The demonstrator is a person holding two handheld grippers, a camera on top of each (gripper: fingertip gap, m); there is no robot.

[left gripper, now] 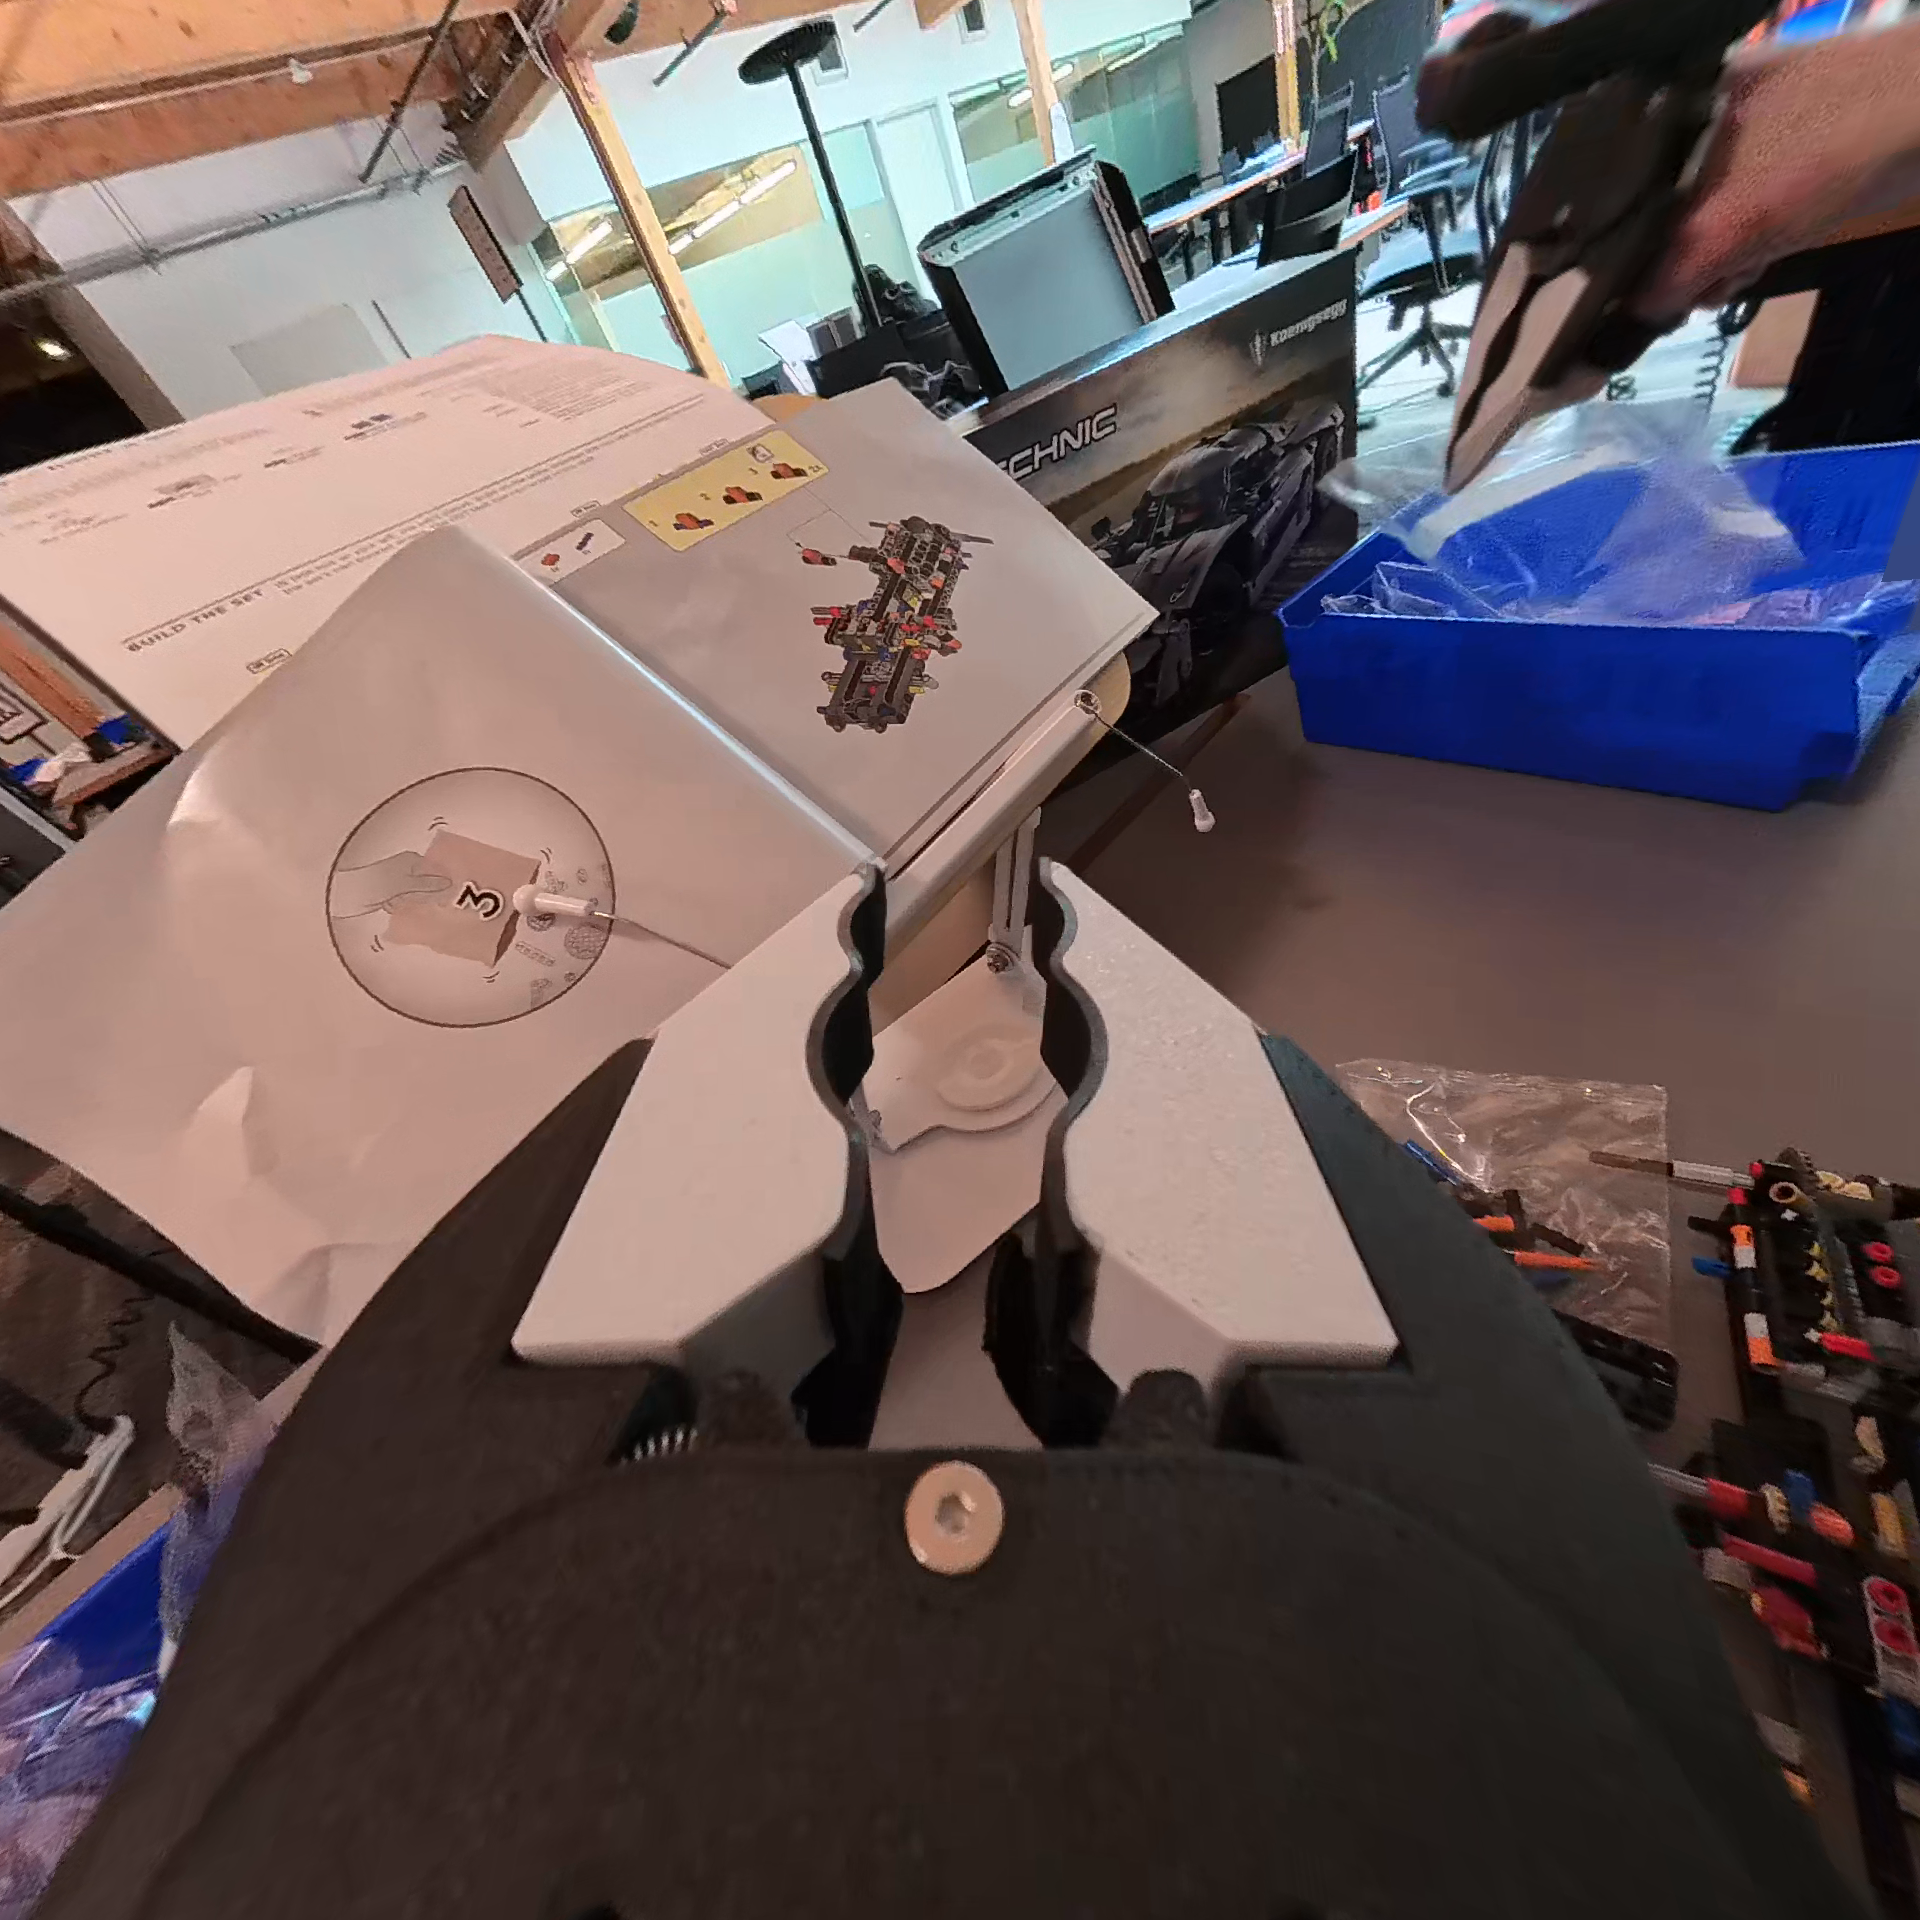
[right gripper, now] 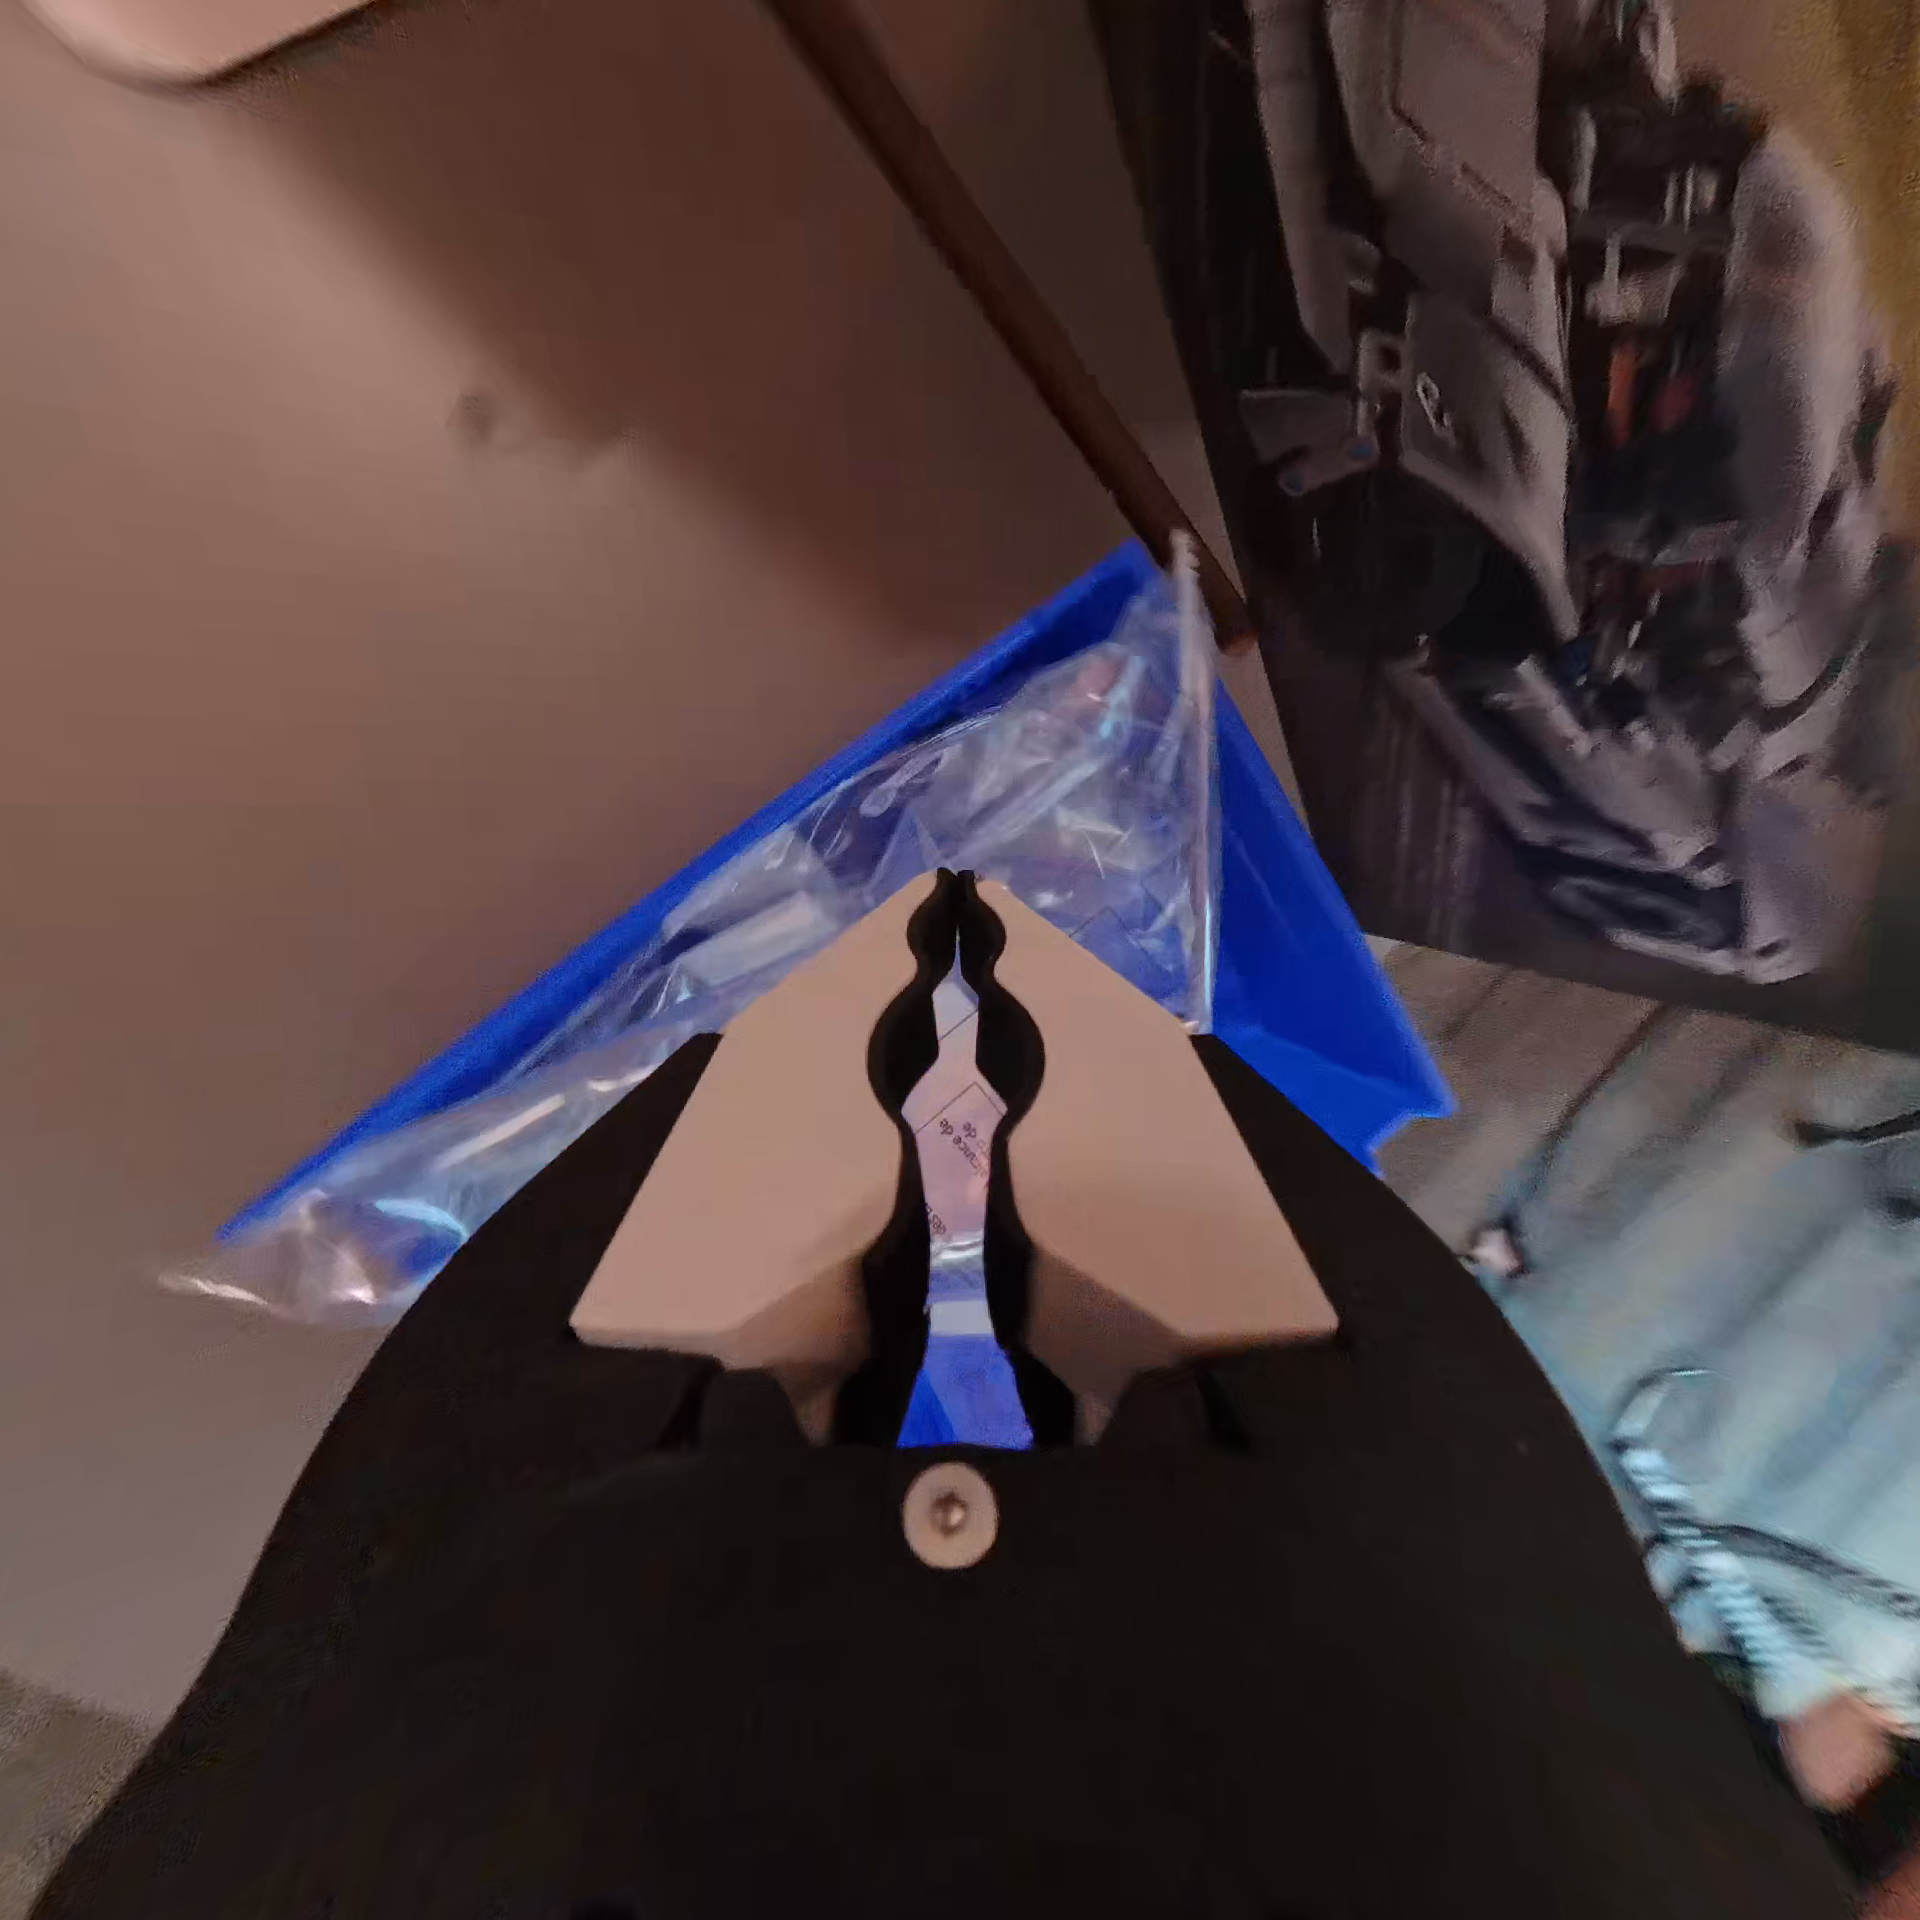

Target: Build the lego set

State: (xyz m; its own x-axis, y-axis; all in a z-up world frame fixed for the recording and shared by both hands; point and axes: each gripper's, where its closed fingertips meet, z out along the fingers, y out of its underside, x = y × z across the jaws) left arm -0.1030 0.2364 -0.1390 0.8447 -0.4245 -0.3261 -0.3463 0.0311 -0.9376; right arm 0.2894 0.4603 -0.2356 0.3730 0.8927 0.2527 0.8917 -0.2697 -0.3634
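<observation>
My left gripper (left gripper: 958, 881) is open and empty, at the lower edge of the open instruction booklet (left gripper: 623, 748), which rests on a white stand (left gripper: 1013, 914). The stand's post shows between the jaws. My right gripper (right gripper: 956, 883) is shut on a clear plastic bag (right gripper: 831, 862) of parts, over the blue bin (right gripper: 1299, 883). It also shows blurred at the top right of the left wrist view (left gripper: 1491, 436), held by a hand, with the bag (left gripper: 1621, 509) below it. The partly built dark Lego model (left gripper: 1818, 1382) lies on the grey table (left gripper: 1455, 914) at the right.
The blue bin (left gripper: 1579, 675) sits at the back right with the black set box (left gripper: 1195, 468) standing behind it; the box (right gripper: 1558, 468) also fills the right of the right wrist view. A second clear bag of small parts (left gripper: 1527, 1153) lies left of the model. Printed sheets (left gripper: 312, 468) stand behind the booklet.
</observation>
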